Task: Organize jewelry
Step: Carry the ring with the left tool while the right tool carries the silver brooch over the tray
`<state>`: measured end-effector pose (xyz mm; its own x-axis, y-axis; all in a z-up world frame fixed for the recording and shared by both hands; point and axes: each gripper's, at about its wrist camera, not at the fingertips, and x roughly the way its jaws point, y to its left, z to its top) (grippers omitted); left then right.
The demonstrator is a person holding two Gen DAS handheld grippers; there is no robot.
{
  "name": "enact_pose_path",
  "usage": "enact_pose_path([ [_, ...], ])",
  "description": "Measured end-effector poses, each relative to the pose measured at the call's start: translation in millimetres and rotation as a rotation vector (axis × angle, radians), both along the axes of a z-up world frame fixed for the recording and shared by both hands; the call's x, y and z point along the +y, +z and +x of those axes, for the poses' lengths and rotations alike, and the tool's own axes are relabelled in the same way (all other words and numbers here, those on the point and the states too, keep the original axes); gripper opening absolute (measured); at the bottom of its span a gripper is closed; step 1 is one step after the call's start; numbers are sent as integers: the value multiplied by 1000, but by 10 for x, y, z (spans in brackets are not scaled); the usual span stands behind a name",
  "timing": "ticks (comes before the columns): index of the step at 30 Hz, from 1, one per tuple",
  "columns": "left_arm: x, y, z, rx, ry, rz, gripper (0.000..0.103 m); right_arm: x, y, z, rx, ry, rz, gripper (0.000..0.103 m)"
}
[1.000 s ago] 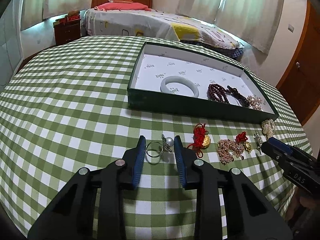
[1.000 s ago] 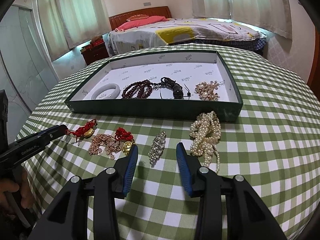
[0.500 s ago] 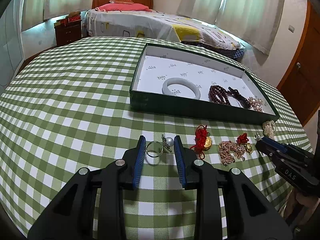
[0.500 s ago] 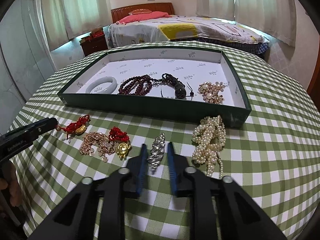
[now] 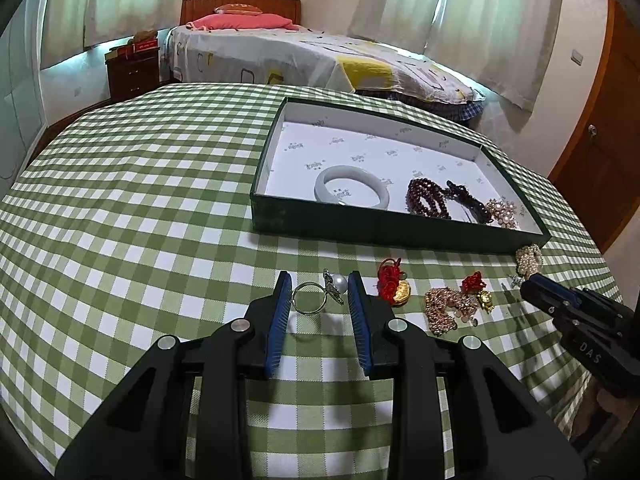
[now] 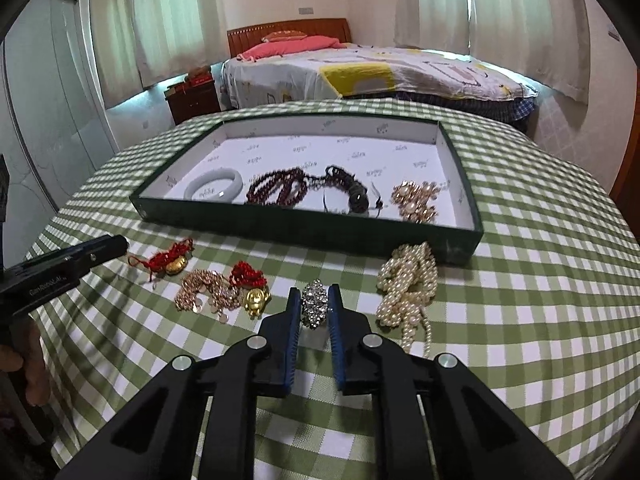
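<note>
My right gripper (image 6: 314, 300) is shut on a silver rhinestone brooch (image 6: 314, 307) just above the green checked cloth. My left gripper (image 5: 320, 286) is open around a silver ring with a pearl (image 5: 316, 298) lying on the cloth. The green tray (image 6: 304, 226) holds a white jade bangle (image 6: 216, 189), dark red beads (image 6: 276, 192), a dark bracelet (image 6: 352, 192) and a gold pearl brooch (image 6: 414, 202). On the cloth lie two red-and-gold charms (image 6: 168, 260) (image 6: 250, 286), a rose-gold chain (image 6: 206, 290) and a pearl necklace (image 6: 408, 284).
The round table's edge curves close on the left and right of both views. A bed (image 6: 360, 68) and a nightstand (image 6: 192, 98) stand behind the table. A wooden door (image 5: 600, 140) is at the right.
My right gripper has closed on the rhinestone brooch and lifted slightly. My left gripper has stayed open around the ring.
</note>
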<state>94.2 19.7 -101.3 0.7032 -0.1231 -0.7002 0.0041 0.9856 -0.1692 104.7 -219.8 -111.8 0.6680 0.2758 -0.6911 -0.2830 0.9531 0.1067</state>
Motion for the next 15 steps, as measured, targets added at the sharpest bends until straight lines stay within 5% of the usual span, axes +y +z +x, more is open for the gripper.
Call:
enact_pose_path([
  [15,-148,380,256,-80,-41,-26,28,-157,463,166,-109,-38,46,15],
])
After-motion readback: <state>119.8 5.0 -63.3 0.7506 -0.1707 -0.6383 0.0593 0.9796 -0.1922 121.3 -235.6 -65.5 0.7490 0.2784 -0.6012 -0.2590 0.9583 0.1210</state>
